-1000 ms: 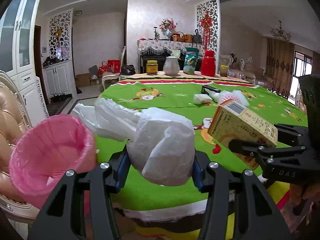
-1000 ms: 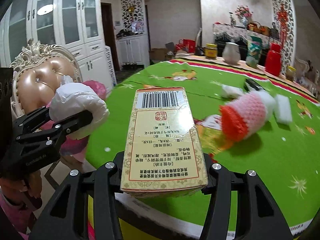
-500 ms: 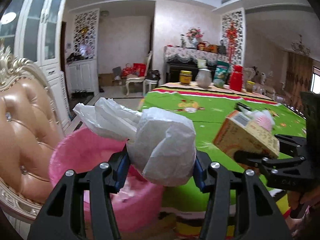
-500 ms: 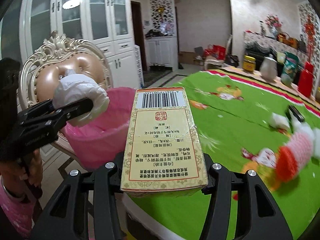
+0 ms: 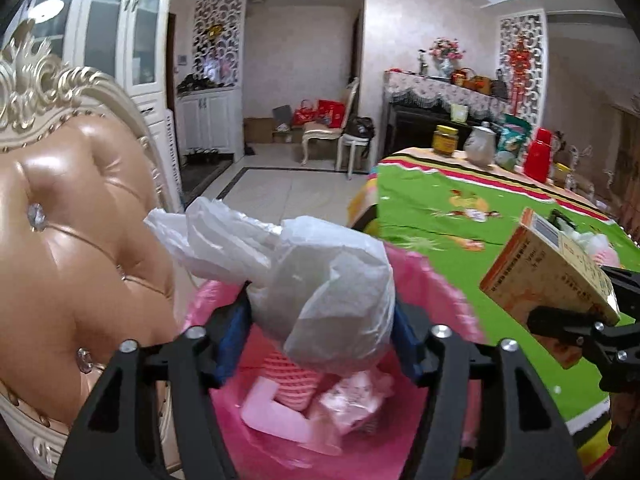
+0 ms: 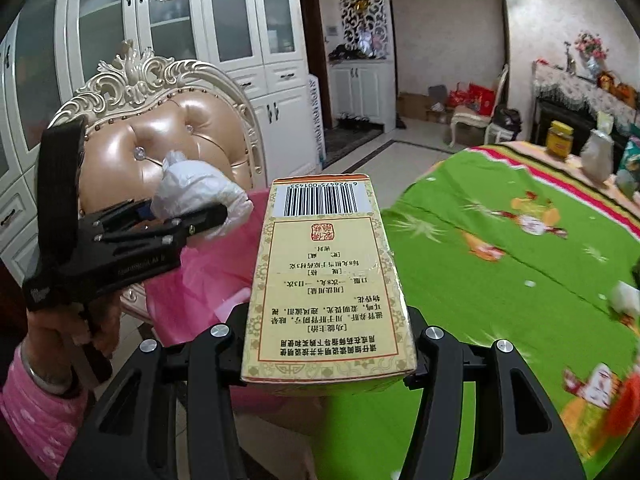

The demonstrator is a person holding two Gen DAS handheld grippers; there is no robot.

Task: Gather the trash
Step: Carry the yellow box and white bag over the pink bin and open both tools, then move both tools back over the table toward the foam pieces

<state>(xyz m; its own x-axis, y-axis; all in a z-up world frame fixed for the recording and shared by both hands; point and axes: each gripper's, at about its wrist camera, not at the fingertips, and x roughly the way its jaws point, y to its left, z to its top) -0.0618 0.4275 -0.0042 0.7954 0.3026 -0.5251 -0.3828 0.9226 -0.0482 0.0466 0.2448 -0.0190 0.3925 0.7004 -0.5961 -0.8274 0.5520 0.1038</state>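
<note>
Both claws now over pink bin [image 5: 440,300], off the table [image 5: 460,248]. Left claw [image 5: 320,332] just widening, pads apart; soft, light bagged wad [image 5: 336,300] loose between. Right claw [image 6: 328,344] clamped on stiff, light carton [image 6: 326,280], sides.

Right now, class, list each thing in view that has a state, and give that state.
left gripper: jaws have just been opening, white bag between them, above the bin
right gripper: shut on yellow box
pink bin: open-topped, trash inside
</note>
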